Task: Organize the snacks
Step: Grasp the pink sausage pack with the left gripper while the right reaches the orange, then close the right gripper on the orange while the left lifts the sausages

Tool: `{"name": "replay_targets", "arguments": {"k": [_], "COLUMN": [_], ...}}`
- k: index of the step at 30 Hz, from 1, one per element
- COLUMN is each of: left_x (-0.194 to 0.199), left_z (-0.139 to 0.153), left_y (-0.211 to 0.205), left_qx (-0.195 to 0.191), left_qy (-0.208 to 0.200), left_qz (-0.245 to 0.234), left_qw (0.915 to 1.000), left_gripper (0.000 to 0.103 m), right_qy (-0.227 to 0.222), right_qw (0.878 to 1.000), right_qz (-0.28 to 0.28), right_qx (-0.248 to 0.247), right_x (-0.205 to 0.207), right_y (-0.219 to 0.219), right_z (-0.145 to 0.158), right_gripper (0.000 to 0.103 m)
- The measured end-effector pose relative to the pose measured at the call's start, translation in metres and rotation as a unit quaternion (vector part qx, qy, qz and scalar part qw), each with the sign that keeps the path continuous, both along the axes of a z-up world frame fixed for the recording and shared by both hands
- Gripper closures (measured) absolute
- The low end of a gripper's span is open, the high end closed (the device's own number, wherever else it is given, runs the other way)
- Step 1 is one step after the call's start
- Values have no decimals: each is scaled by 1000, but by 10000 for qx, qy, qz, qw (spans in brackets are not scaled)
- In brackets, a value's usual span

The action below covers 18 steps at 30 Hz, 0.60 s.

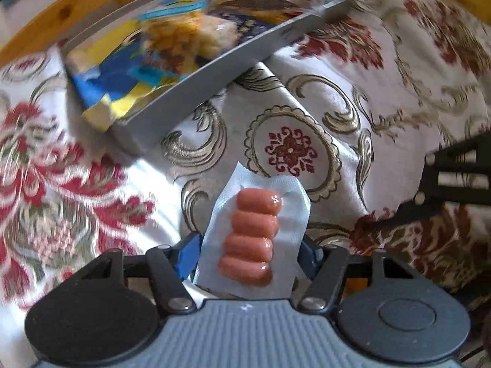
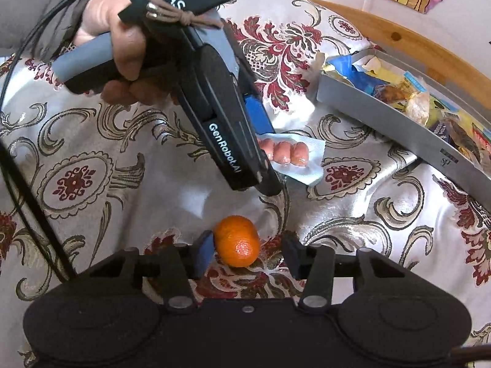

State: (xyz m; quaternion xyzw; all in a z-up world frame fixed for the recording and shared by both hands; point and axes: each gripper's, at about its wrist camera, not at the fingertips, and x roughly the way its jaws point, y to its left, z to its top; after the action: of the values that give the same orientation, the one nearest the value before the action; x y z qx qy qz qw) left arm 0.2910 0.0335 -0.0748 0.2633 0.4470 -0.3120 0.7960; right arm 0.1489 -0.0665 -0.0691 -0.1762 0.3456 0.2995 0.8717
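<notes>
The sausage pack (image 1: pixel 256 236), four sausages sealed in clear wrap, was pinched in the left claw (image 1: pixel 248 254) above the patterned cloth (image 1: pixel 383 98). A tangerine (image 2: pixel 237 240) lay on the cloth between the spread fingers of the right claw (image 2: pixel 247 256), touching the left pad. A grey tray (image 2: pixel 383 116) of wrapped snacks stood nearby, beside the wooden edge (image 2: pixel 408 43).

One clear vacuum pack (image 1: pixel 251 236) of four pink sausages between the left jaws — one round orange mandarin (image 2: pixel 237 241) between the right jaws.
</notes>
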Motion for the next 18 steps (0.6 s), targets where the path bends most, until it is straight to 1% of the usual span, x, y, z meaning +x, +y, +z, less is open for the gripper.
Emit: {"name": "replay_targets", "arguments": {"k": [2,5,9,11,15,17,18], "left_x": [-3,-10,-31,-36,-42,-45,-47], "left_z": [-1,1,8,11,15,16,15], "left_y": [2,3,7,10,10,8,7], "left_qx": [-98,-193,-374,-466,-582,-593,-569], "left_qy": [84,99,11,-35,-63,5,-30], "left_qz": [188,459,868,1035,1341,1470,1524], "left_qw": [9997,9987,9955,9935,9892,9874,9867], "left_gripper": [38,40,43,45,48,49,50], "right_qy": [5,-3,-95,-107,-162,-160,-165], "right_qw": [10000,10000,9999,9999,9998,9998,9998], "right_qz": [9,33,51,80,115,98,81], "right_qx": [23,69,36,22,-48,-91,-116], "right_x": [0,0,0,0,-2,-2,-3], "right_y": [0,0,3,5,6,5,5], "right_z": [-1,-2,-6,-7,-7,-6,-5], "right_gripper": [56,57,60,67,68,68,68]}}
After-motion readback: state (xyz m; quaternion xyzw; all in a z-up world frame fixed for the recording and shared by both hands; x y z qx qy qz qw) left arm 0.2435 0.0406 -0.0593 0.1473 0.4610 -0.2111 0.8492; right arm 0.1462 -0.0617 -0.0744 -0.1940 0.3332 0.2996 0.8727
